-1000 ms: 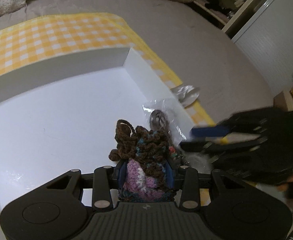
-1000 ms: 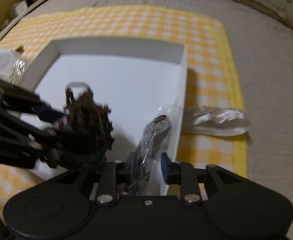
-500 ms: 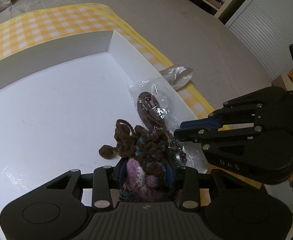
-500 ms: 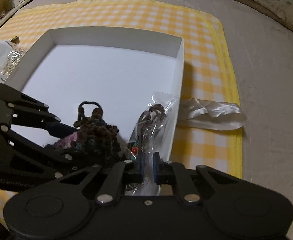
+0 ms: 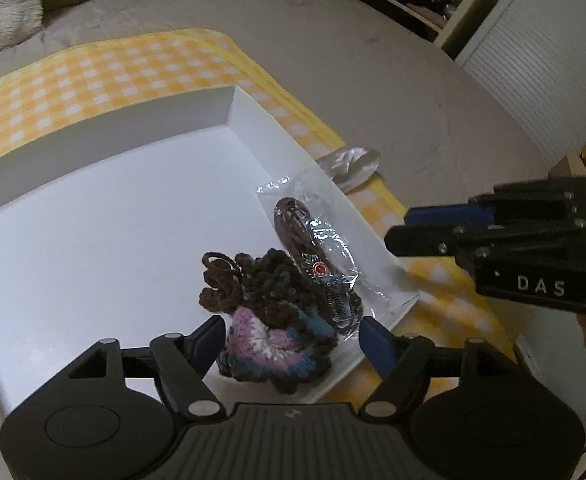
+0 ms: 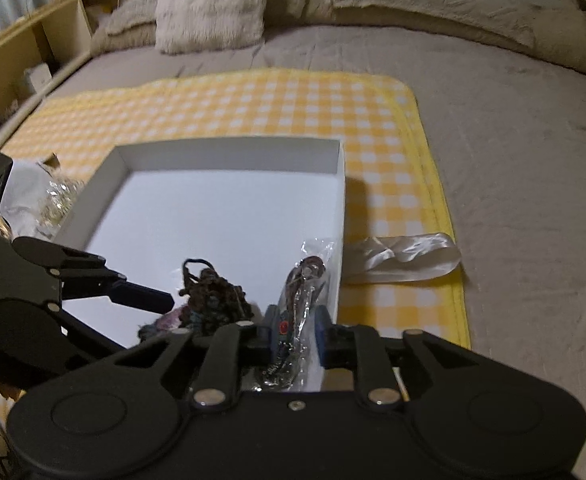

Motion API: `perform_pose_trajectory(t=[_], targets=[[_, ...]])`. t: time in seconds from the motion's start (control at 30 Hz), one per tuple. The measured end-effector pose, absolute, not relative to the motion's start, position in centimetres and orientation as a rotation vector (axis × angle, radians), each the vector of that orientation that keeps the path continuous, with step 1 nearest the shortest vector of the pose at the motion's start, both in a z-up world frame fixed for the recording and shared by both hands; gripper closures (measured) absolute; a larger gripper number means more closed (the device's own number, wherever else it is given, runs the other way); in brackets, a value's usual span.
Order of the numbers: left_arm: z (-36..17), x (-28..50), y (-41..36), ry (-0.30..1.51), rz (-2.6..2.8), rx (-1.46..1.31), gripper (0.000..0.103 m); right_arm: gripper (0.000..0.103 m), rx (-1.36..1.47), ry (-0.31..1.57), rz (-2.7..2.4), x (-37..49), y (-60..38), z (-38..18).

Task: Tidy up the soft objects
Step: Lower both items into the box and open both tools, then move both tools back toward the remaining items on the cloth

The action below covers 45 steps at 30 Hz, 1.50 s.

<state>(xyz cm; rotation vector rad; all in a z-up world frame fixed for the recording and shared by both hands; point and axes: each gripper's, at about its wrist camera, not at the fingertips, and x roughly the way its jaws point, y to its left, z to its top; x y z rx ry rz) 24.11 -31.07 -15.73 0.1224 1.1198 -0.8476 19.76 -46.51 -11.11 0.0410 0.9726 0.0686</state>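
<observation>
The left gripper (image 5: pixel 291 338) is spreading its fingers off the crocheted pouch (image 5: pixel 269 316) in the white box (image 5: pixel 105 136); the right gripper (image 6: pixel 295 330) is parting around the bagged bracelet (image 6: pixel 301 300). Both should lift away cleanly, without snagging anything.

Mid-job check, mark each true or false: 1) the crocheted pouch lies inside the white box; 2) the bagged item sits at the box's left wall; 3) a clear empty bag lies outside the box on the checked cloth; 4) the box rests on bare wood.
1) True: the crocheted pouch lies on the floor of the white box, between the opening fingers of the left gripper.
2) False: the bagged item lies along the box's right wall.
3) True: the clear empty bag lies on the checked cloth.
4) False: it rests on that yellow cloth.
</observation>
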Motion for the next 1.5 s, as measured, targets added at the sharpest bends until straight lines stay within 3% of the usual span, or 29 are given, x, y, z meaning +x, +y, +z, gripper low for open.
perform_pose_trajectory(t=[0.13,0.3,0.4,0.5,0.6,0.77,0.83,1.5], targets=[[-14.3,23.3,-30.1,1.086,-0.829,0.112,0.019,0.071,0.062,0.944,0.069,18.5,-46.4,-10.4],[-12.4,22.5,-28.7,1.045,-0.808,0.096,0.012,0.067,0.074,0.915,0.048,17.2,-46.7,-9.7],[-11.4,22.0,-27.9,1.018,-0.786,0.089,0.009,0.055,0.087,0.893,0.034,16.3,-46.9,-9.1],[-10.5,21.6,-26.9,0.993,-0.762,0.081,0.004,0.051,0.104,0.868,0.021,15.5,-47.1,-8.6],[-9.8,21.3,-26.0,0.975,-0.738,0.068,0.001,0.030,0.113,0.841,0.009,14.8,-47.1,-8.0],[-8.6,20.5,-24.5,0.932,-0.700,0.046,0.000,0.013,0.116,0.794,-0.013,13.6,-46.8,-7.2],[-8.2,20.3,-24.0,0.916,-0.686,0.036,0.000,0.001,0.129,0.775,-0.024,13.2,-46.8,-6.9],[-5.3,19.1,-18.9,0.785,-0.546,0.005,0.000,0.000,0.143,0.673,-0.075,12.6,-44.7,-5.1]])
